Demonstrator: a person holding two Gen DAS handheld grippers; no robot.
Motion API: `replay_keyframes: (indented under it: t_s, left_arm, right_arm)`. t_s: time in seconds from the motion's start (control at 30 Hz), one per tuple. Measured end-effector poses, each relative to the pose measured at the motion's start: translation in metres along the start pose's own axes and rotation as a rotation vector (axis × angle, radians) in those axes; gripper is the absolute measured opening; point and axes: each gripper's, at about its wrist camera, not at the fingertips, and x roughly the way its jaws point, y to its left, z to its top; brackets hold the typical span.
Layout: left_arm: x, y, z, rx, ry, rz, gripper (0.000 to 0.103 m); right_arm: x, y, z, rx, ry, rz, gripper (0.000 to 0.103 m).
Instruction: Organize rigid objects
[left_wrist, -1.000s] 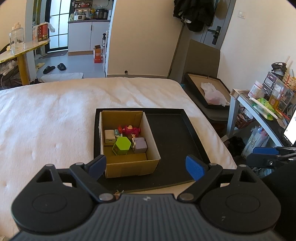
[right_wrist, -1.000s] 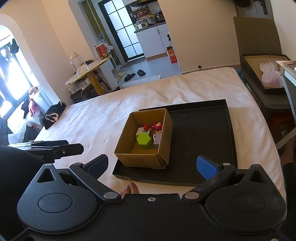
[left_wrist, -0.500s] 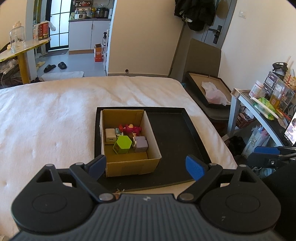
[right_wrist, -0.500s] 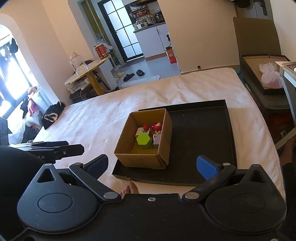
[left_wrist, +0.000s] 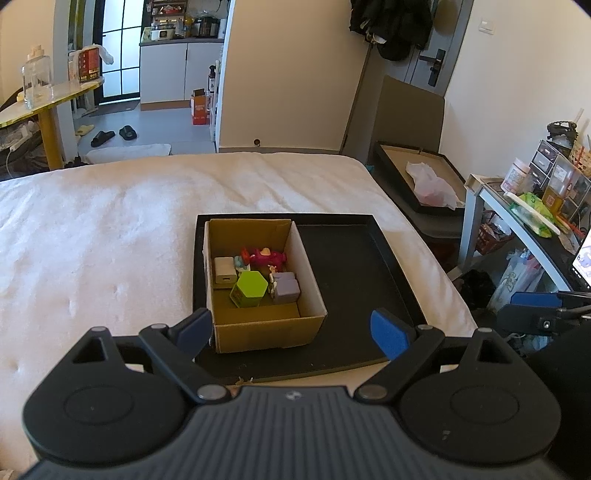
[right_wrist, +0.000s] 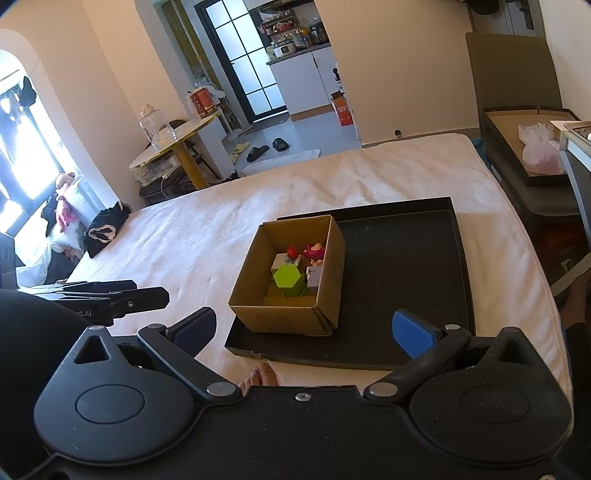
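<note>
Your left gripper sits at the bottom of its frame with both blue-tipped fingers spread wide and nothing between them. Your right gripper is the same in its own view: fingers wide apart, holding nothing.

Just beyond the fingertips, near the middle of both frames, a cardboard box stands open-topped on the left part of a black tray, and the tray lies on a bed covered in white. The right part of the tray is bare.

The small things are all inside the box, bunched toward its far right side. A green hexagonal block sits nearest you, touching a pale purple cube on its right. Behind them are a beige rectangular block on the left and a pink toy at the back; between those 2 you can see small red and light blue bits, too small to make out. In the right wrist view the same green block shows at the centre of the box.

At the right edge of the left view you can see your other gripper side-on, and at the left edge of the right view the reverse. Toes show at the bottom centre of the right view, just this side of the tray.
</note>
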Motion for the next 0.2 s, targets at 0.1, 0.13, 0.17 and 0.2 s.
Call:
replay_keyframes:
  t_s: [0.1,0.13,0.17,0.2]
  left_arm:
    - [-0.0019,-0.0001,-0.0010,0.001,-0.008,0.009,0.092]
    - [-0.0022,0.0000,-0.0009,0.002,-0.009,0.011,0.092]
    - [-0.0025,-0.0005,-0.0010,0.002,-0.008,0.012,0.092]
    - [-0.0025,-0.0006,-0.0011,0.001,-0.006,0.010,0.092]
  right_arm:
    - [0.0000,-0.0004,0.0000,-0.002,-0.001,0.002,0.103]
    - [0.0002,-0.0003,0.0000,-0.001,-0.001,0.002,0.103]
    - [0.0004,-0.0011,-0.0003,-0.001,0.000,0.003,0.103]
    - [0.0006,-0.0017,-0.0010,0.000,0.001,0.003,0.103]
